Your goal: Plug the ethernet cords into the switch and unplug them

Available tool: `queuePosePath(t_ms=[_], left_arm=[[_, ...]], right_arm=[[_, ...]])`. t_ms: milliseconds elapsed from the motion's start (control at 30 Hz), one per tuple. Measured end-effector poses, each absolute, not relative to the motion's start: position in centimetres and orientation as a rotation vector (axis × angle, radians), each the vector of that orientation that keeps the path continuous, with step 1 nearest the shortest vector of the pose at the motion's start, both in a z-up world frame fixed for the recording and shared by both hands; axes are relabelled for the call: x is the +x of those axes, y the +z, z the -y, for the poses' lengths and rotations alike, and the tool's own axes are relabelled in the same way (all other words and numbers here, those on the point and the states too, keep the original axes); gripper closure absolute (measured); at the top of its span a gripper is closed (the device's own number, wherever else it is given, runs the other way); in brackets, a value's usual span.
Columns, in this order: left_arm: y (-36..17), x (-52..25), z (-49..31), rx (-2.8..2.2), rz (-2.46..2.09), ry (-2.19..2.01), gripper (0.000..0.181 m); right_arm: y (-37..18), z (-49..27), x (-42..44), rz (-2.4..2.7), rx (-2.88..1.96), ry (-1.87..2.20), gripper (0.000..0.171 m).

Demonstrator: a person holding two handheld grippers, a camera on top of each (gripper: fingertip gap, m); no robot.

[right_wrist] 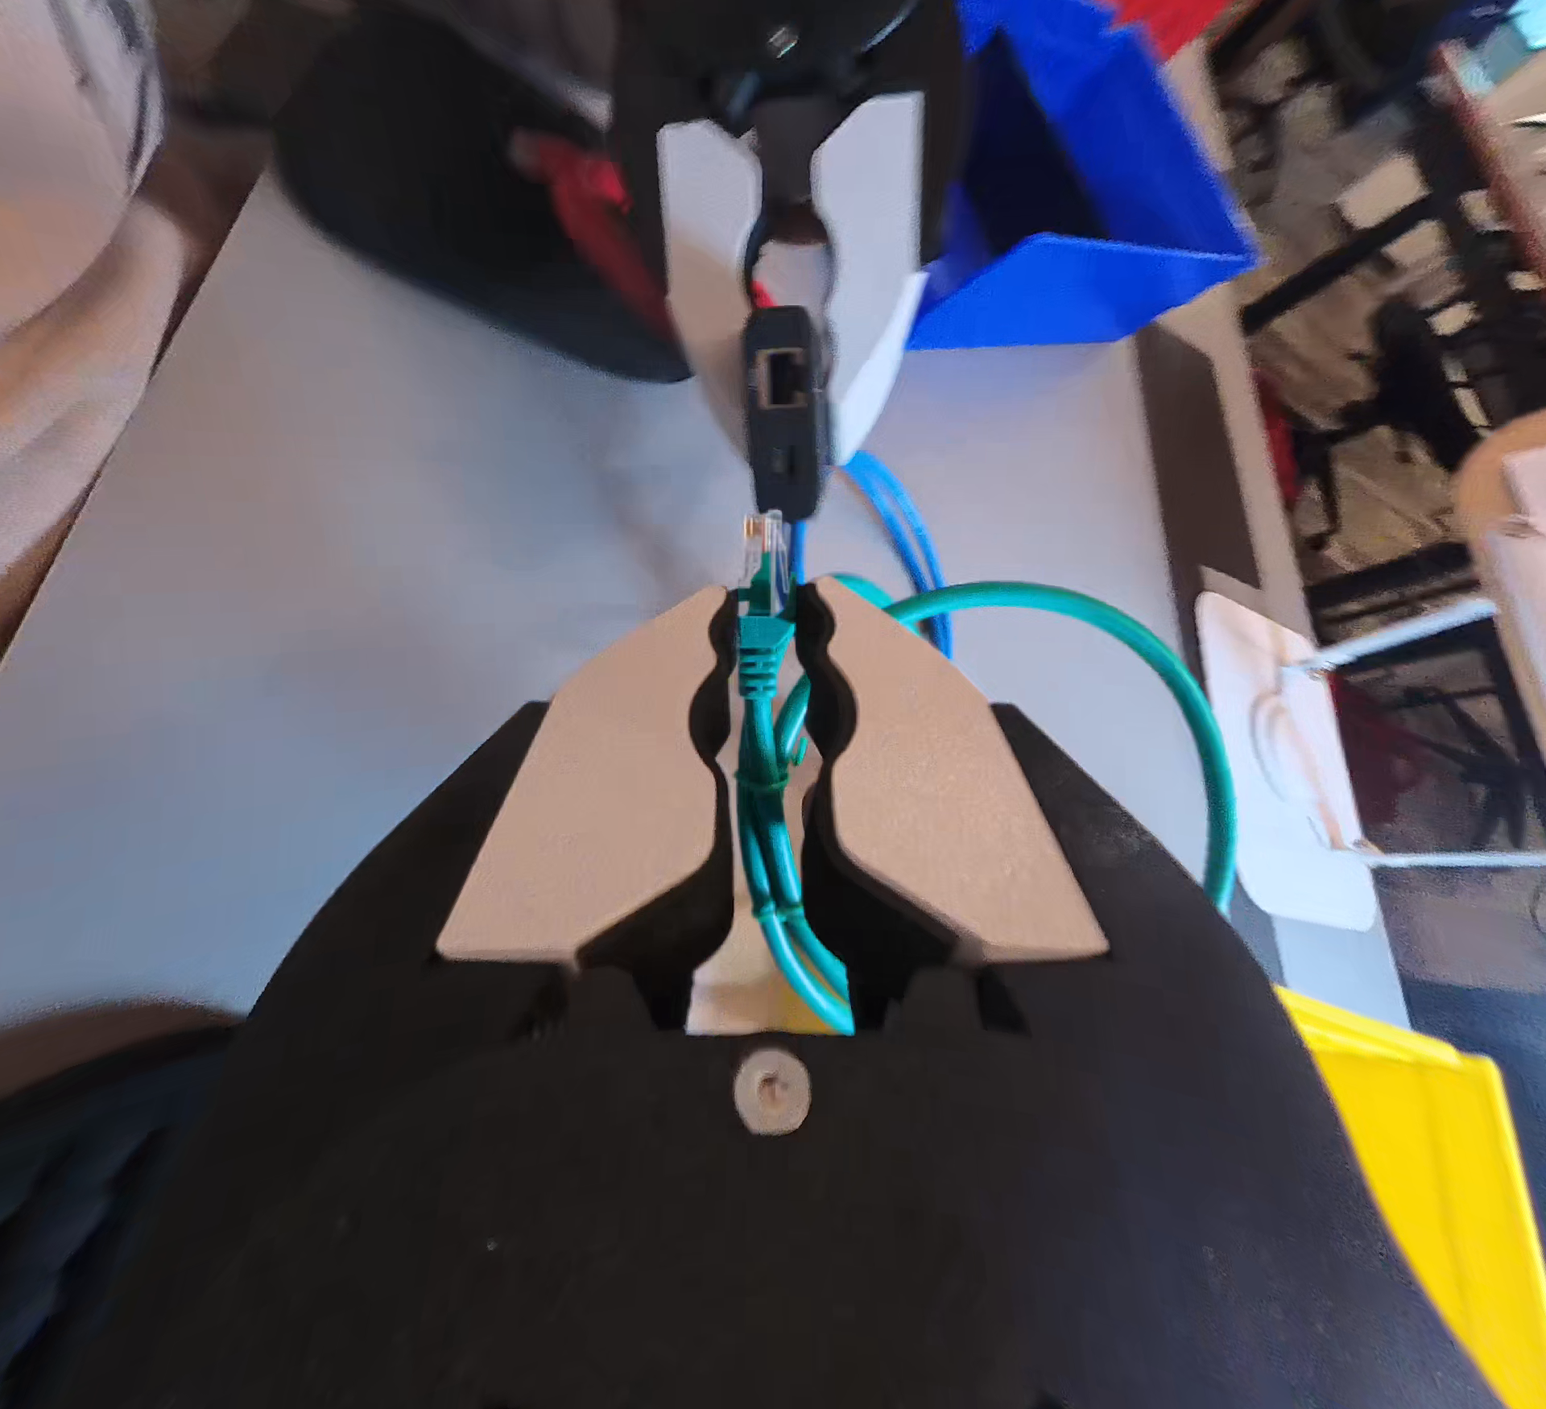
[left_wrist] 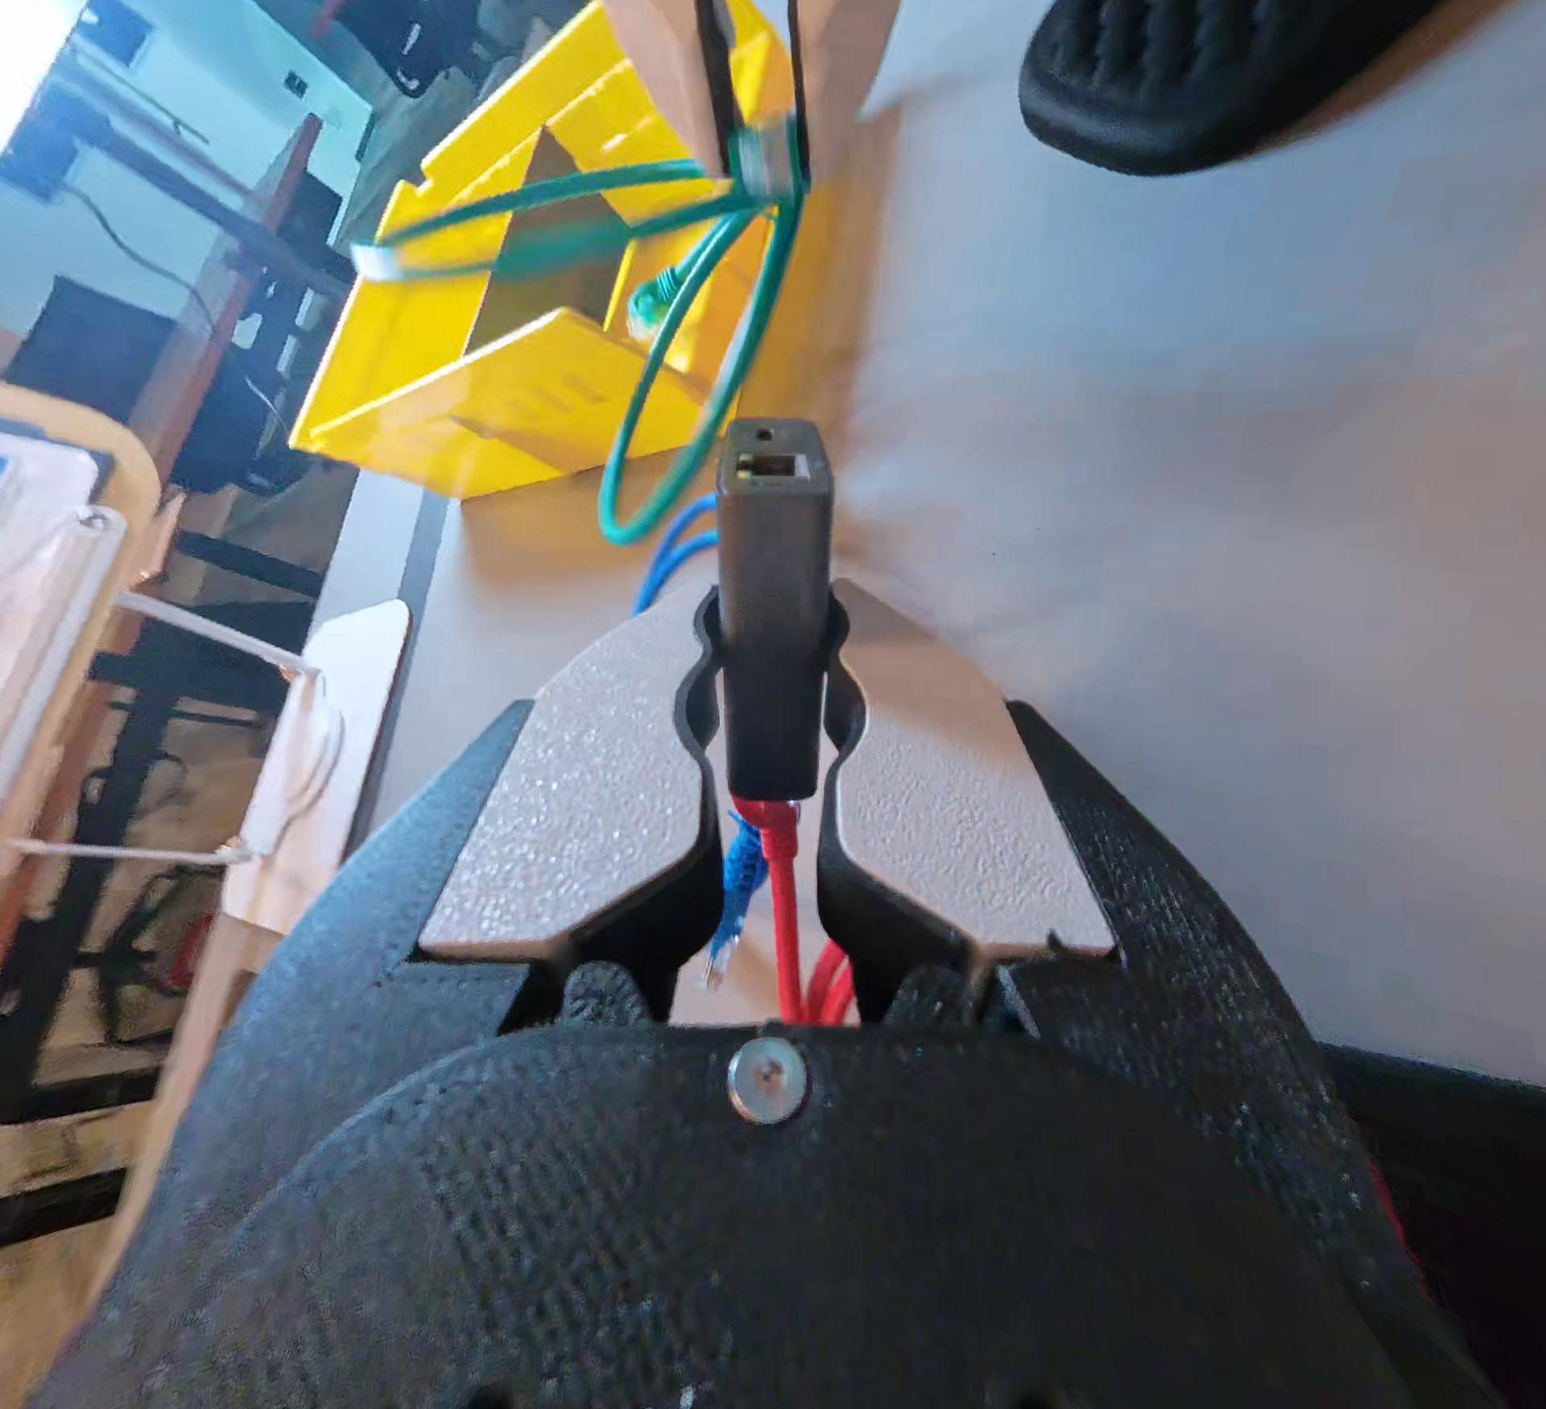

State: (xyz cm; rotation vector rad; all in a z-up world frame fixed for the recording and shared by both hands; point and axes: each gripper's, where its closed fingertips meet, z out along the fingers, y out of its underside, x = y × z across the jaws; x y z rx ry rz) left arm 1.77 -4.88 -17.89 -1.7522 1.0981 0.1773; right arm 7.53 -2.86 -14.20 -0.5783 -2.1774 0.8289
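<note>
Across the pale table (right_wrist: 376, 532), the left gripper (left_wrist: 774, 616) clamped the black switch (left_wrist: 774, 616) at frame centre, port outward, so the right gripper (right_wrist: 765, 599), pinching the green cord (right_wrist: 761, 666), could align its plug.

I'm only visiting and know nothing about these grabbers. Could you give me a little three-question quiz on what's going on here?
1. True or false: the green cord is already plugged into the black switch.
2. Which gripper holds the switch: (a) left gripper or (b) right gripper?
3. Fill in: the cord plugged into the switch's rear end is ____.

Key: 1 false, the plug sits just short of the port; 2 a; 3 red.
</note>
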Motion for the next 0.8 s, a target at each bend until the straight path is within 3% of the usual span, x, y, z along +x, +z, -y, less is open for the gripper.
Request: queuePosePath(t_ms=[567,667,800], left_arm=[[-21.4,0.9,5.6,-1.746,-1.034,0.160,0.159],[-21.4,0.9,5.6,-1.740,-1.034,0.161,0.159],[-21.6,1.0,5.7,-1.741,-1.039,0.153,0.159]], right_arm=[[-2.9,-12.4,7.7,1.796,-1.116,0.667,0.157],[-5.0,-15.4,6.5,1.792,-1.218,0.606,0.157],[-14.3,-17.9,5.6,1.944,-1.364,0.382,0.157]])
